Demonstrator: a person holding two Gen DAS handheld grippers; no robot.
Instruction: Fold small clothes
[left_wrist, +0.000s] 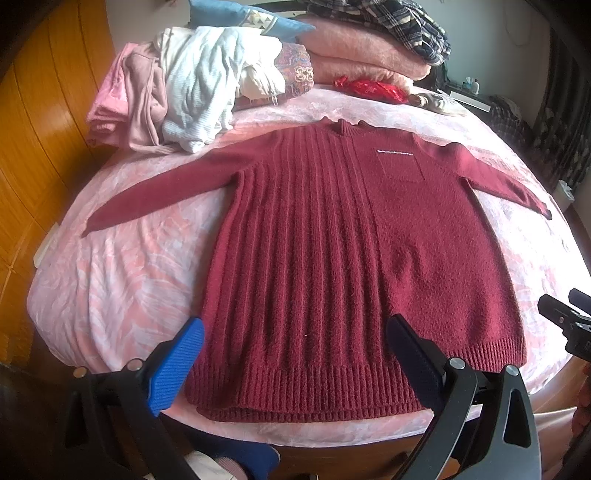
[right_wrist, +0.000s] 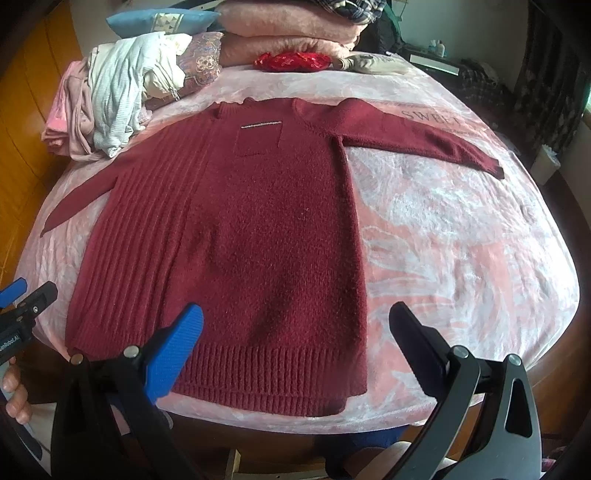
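A dark red knitted sweater (left_wrist: 351, 236) (right_wrist: 236, 229) lies flat and face up on the pink bed cover, both sleeves stretched out sideways and the hem toward me. My left gripper (left_wrist: 295, 332) hovers open over the hem, one blue finger (left_wrist: 177, 369) off the sweater's left edge and one black finger (left_wrist: 413, 358) over the ribbed band. My right gripper (right_wrist: 295, 325) is open above the hem's right part, its black finger (right_wrist: 417, 347) past the sweater's right side. Neither gripper holds anything. The left gripper (right_wrist: 22, 306) shows at the right wrist view's left edge.
A heap of pale and pink clothes (left_wrist: 177, 92) sits at the far left of the bed. Folded pink blankets (left_wrist: 362, 55), a blue cushion (left_wrist: 255, 18) and a red pouch (left_wrist: 369, 88) lie at the head. A wooden wardrobe (left_wrist: 40, 129) stands left. The bed cover (right_wrist: 461, 240) is bare to the right.
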